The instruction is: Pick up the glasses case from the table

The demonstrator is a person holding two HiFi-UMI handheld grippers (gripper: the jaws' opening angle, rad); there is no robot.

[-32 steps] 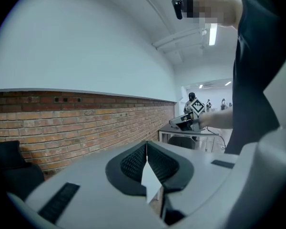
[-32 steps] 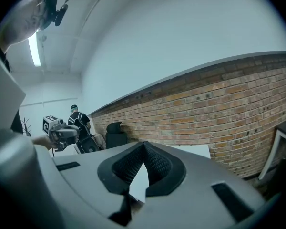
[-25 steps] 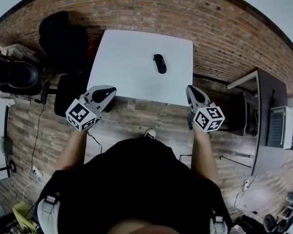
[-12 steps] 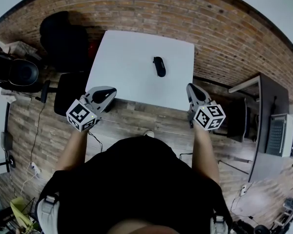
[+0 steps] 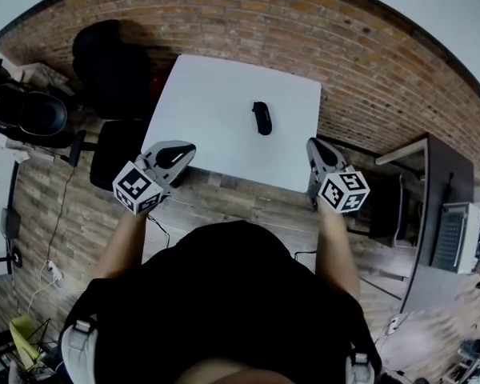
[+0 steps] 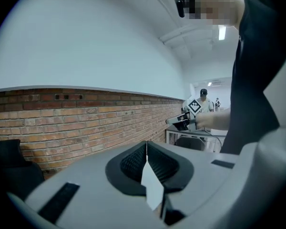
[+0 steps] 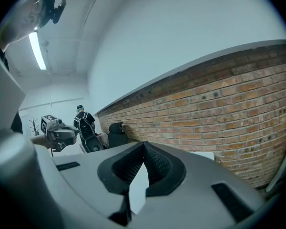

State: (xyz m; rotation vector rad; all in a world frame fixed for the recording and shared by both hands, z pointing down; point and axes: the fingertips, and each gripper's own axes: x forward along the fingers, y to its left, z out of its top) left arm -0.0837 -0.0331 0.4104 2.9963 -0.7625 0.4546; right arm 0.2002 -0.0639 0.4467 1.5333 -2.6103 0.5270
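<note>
The black glasses case [image 5: 262, 118] lies on the white table [image 5: 216, 134], right of its middle. Both grippers hover over the wooden floor, short of the table's near edge. My left gripper [image 5: 186, 148] points at the near left corner, its jaws shut with nothing between them. My right gripper [image 5: 311, 144] sits just off the near right corner, also shut and empty. In the left gripper view the pads [image 6: 133, 162] meet at the tip, and the right gripper view shows its pads [image 7: 155, 162] closed too. The case appears in neither gripper view.
A black chair [image 5: 112, 62] stands at the table's left side, with a dark stool [image 5: 116, 144] nearer me. Bags [image 5: 32, 118] lie at far left. A dark desk [image 5: 444, 206] stands to the right. A brick wall [image 5: 368, 62] runs behind the table. Another person [image 7: 86, 123] stands far off.
The table and the case have drawn nearer to both grippers as I move toward them. Both grippers stay shut.
</note>
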